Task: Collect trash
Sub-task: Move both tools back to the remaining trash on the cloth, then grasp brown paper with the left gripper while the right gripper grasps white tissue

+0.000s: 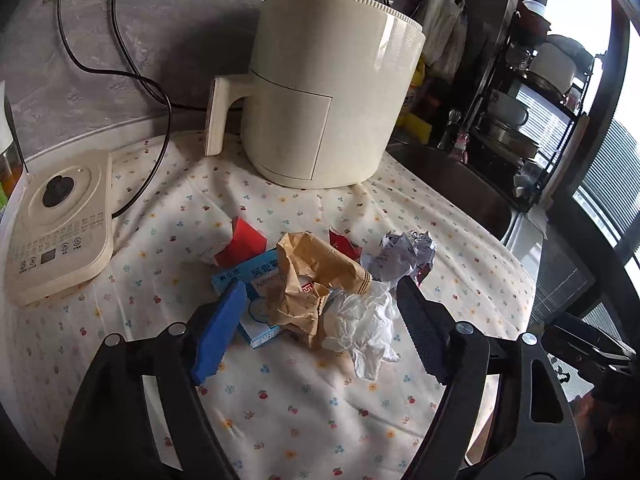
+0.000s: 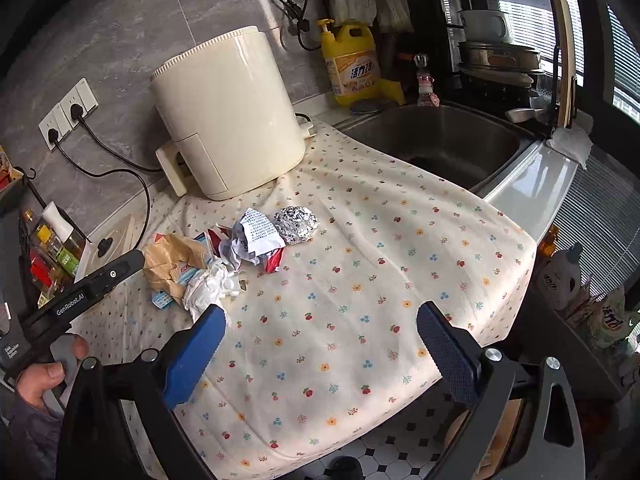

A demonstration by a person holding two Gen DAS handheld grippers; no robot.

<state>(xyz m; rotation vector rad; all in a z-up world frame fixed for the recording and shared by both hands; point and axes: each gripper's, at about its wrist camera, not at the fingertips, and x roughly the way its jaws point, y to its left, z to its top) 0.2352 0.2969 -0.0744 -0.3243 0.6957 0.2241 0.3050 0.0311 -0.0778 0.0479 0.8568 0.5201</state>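
A heap of trash lies on the flowered cloth (image 1: 280,400): a crumpled brown paper bag (image 1: 316,276), a white tissue (image 1: 360,320), a blue medicine box (image 1: 256,304), red scraps (image 1: 244,240), printed crumpled paper (image 1: 392,256) and a foil ball (image 2: 296,224). My left gripper (image 1: 320,300) is open, its jaws on either side of the bag and tissue. My right gripper (image 2: 320,320) is open and empty above the bare cloth (image 2: 360,280), to the right of the heap (image 2: 216,264). The left gripper's body (image 2: 88,284) shows in the right wrist view.
A cream air fryer (image 1: 328,88) stands behind the heap. A kettle base (image 1: 60,220) sits at the left with cords to wall sockets. A sink (image 2: 440,144), a yellow detergent bottle (image 2: 352,64) and a dish rack (image 2: 500,40) are at the right. Condiment bottles (image 2: 52,248) stand far left.
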